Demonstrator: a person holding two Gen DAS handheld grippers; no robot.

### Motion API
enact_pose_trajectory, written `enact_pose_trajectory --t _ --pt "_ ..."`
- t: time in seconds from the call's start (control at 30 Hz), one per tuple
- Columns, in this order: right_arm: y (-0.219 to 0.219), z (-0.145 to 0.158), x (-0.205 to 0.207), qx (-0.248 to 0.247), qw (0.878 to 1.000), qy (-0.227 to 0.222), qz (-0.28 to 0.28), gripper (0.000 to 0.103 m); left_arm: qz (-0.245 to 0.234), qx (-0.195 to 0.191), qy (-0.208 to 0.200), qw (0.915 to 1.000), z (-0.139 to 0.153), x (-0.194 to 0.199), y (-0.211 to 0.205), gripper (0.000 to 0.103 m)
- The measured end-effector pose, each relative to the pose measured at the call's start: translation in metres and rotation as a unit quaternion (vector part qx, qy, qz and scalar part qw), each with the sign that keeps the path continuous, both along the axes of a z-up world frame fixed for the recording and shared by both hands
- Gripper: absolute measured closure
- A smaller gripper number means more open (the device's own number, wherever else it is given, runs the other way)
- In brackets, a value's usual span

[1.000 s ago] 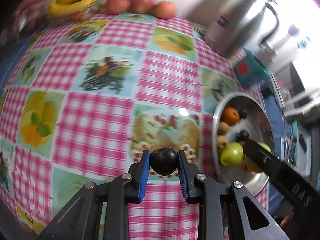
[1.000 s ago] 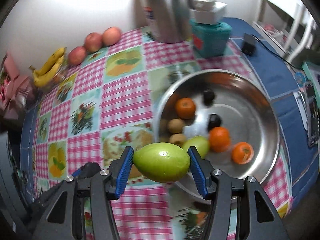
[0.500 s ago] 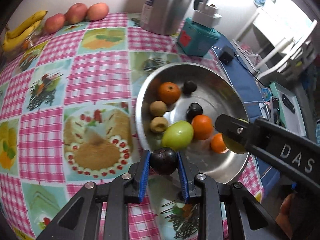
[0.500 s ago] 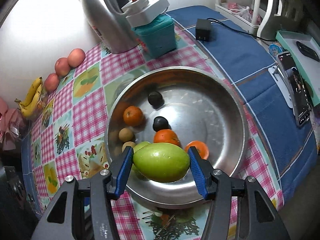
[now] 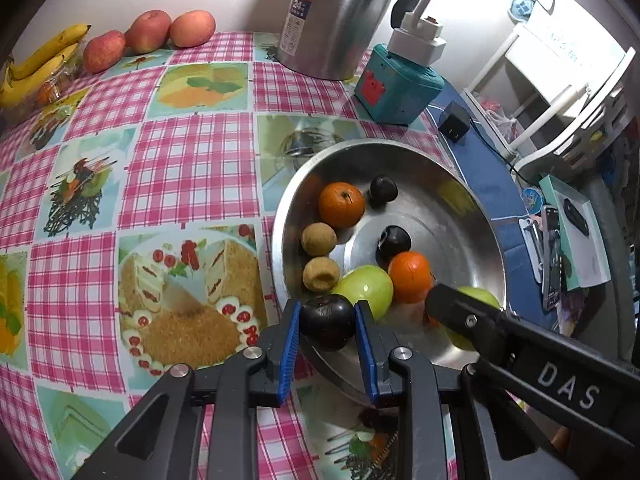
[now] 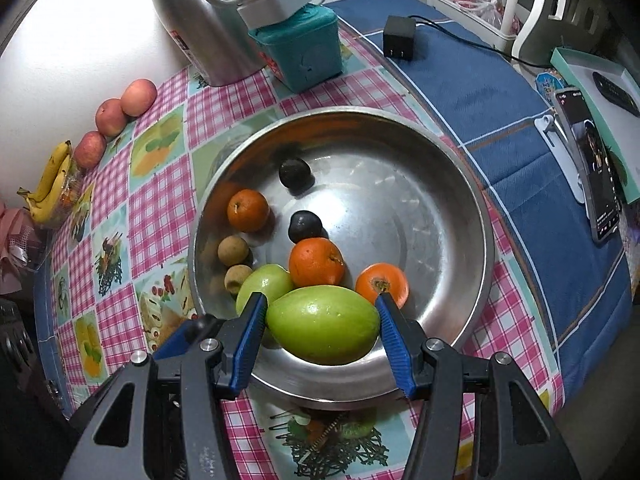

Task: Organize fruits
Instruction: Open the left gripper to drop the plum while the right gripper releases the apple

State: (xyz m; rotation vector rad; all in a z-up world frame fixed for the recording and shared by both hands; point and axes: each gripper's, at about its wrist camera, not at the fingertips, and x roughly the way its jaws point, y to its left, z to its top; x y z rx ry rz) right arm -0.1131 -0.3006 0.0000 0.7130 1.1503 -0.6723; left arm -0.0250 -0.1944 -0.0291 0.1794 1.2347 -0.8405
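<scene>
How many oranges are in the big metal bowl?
3. One orange sits near the bowl's left wall, one in the middle, one just right of it. Others could hide behind the held green fruit.

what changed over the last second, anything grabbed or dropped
Both tongs swung from over the checked tablecloth to the near rim of the steel bowl. Nothing grabbed or dropped: the left tongs still grip the dark plum, the right tongs the green mango.

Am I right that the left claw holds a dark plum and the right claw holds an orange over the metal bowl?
Not quite: the right claw holds a green mango, as the right wrist view shows. The left claw does hold a dark plum by the metal bowl.
</scene>
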Motion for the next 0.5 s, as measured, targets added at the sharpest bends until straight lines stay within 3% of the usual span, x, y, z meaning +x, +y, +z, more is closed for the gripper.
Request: enact_pose_trajectory --t 0.5 --pt "-0.003 -0.0003 -0.0057 0.018 1.0 -0.002 -0.017 0.045 0.0 -0.005 -0.001 1.0 -0.0067 0.0078 -0.0045 0.074"
